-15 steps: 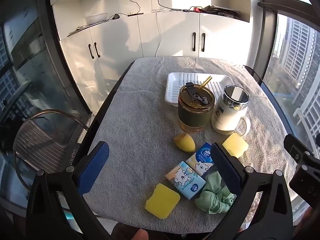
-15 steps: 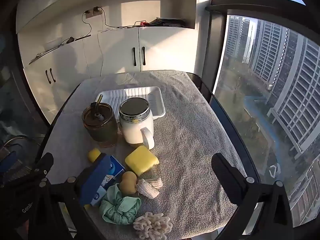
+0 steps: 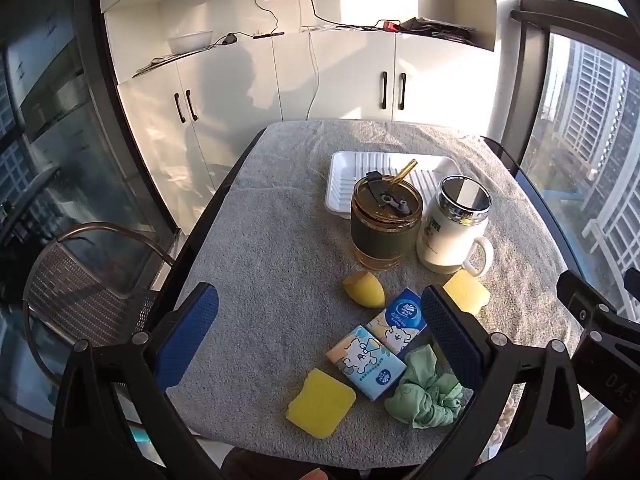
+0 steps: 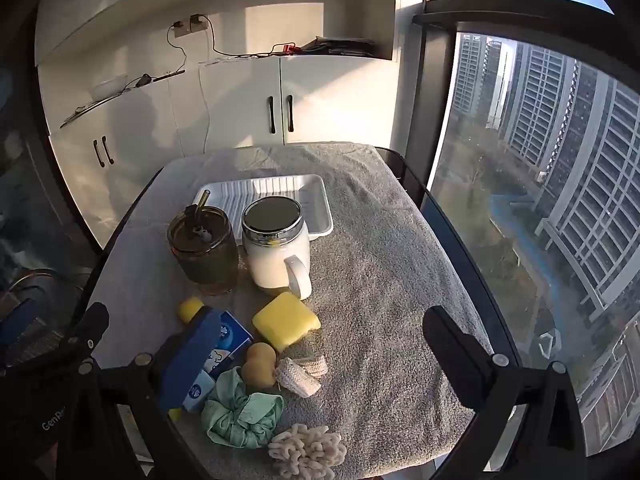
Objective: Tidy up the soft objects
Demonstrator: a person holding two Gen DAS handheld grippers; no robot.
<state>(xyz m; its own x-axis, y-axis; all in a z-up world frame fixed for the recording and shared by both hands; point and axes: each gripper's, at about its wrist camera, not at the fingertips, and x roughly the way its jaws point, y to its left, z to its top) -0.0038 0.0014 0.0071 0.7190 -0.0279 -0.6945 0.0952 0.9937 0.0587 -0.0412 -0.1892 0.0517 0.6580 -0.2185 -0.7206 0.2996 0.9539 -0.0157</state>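
Looks like this one's right at the start: nothing has been picked up yet and the white tray (image 4: 320, 216) at the back of the bench (image 4: 380, 280) is bare, so the sorting hasn't begun as far as anyone can judge.

Both grippers hang over the near edge, angled down at the pile. The left gripper (image 3: 320, 320) has its jaws spread as wide as they go with nothing between the pads, and the right gripper (image 4: 320, 340) is the same, wide open and empty.

The soft stuff is all clustered at the front of the bench: a flat yellow sponge (image 3: 320, 404) nearest the edge, two tissue packs (image 3: 376, 352) lying touching each other, a green scrunchie (image 4: 240, 412), a yellow egg-shaped sponge (image 3: 366, 290), another yellow sponge (image 4: 286, 322) just in front of the mug, a tan puff (image 4: 260, 364), a small woven pad (image 4: 300, 376) and a cream knobbly sponge (image 4: 306, 452).

Containers: the tray holds nothing. The glass tumbler (image 3: 386, 224) with a dark sleeve has a lid and straw on it, and the white mug (image 4: 278, 252) is capped with a shiny lid, so what's inside either can't be told. Both stand between the pile and the tray.

Next move is probably one gripper dropping onto a near item, closing gently since it'll squash, then carrying it over the two cups without clipping them.
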